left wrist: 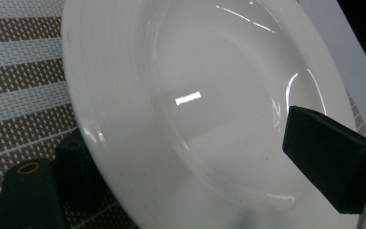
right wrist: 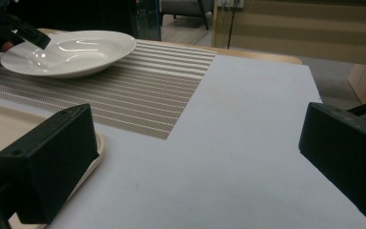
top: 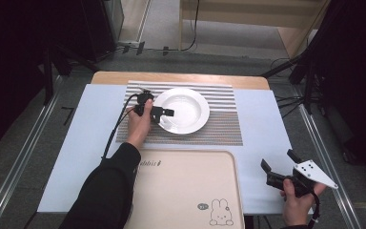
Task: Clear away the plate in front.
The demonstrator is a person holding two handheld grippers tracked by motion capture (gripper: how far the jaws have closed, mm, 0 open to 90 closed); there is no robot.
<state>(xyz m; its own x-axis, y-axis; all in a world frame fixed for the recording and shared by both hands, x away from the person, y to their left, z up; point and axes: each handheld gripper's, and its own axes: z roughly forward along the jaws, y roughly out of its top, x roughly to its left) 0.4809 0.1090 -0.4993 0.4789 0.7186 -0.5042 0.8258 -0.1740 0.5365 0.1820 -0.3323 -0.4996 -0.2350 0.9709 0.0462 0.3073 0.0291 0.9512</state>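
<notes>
White plate [top: 183, 109] resting on the striped placemat [top: 219, 129], toward the mat's left half, at the middle of the desk [top: 267, 124]. Left gripper [top: 164, 113] at the plate's near-left rim, one jaw above the rim over the inner slope, the other below the rim on the mat side, as seen in the left gripper view; jaws fairly wide, straddling the rim, pads not seen pressing on it, so no firm hold to report. Left hand [top: 138, 125] lying over the mat's left edge. Right gripper [top: 279, 167] near the desk's front right corner, well apart from the plate, jaws spread wide over bare desk surface, nothing between them. Beige tray [top: 190, 191] with a rabbit drawing at the front of the desk, just below the mat, between the two arms.
</notes>
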